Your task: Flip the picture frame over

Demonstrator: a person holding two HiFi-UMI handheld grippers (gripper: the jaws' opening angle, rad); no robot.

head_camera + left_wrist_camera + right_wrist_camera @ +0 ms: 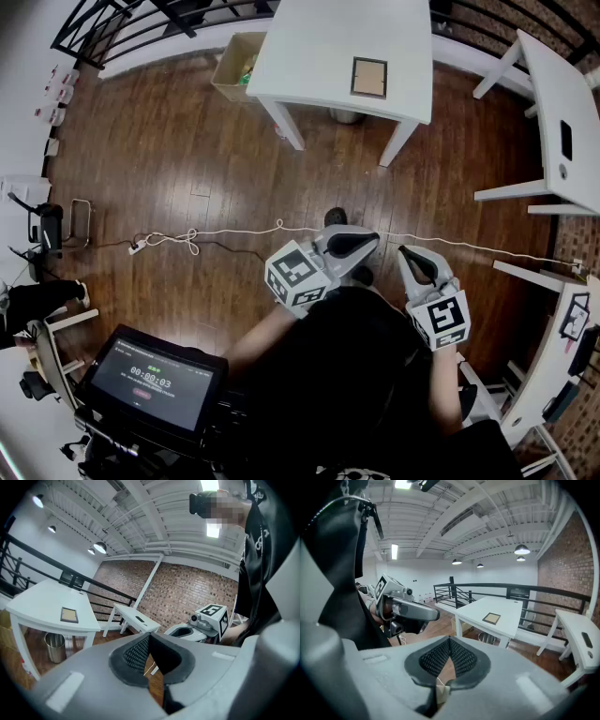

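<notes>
Picture frame lies flat on the white tabletop, toward the edge nearer you and close to its right corner. It shows a tan panel inside a dark border. It is well apart from both of your claws.

Your left claw is closed, jaws together with nothing between them, and you hold it close to your body above the wooden floor. Your right claw is closed and empty too, near the left one.

A cardboard box sits on the floor at the tabletop's left end, and a metal bin stands beneath it. A white cable runs across the floor between you and the tabletop. A second white table stands off to your right.
</notes>
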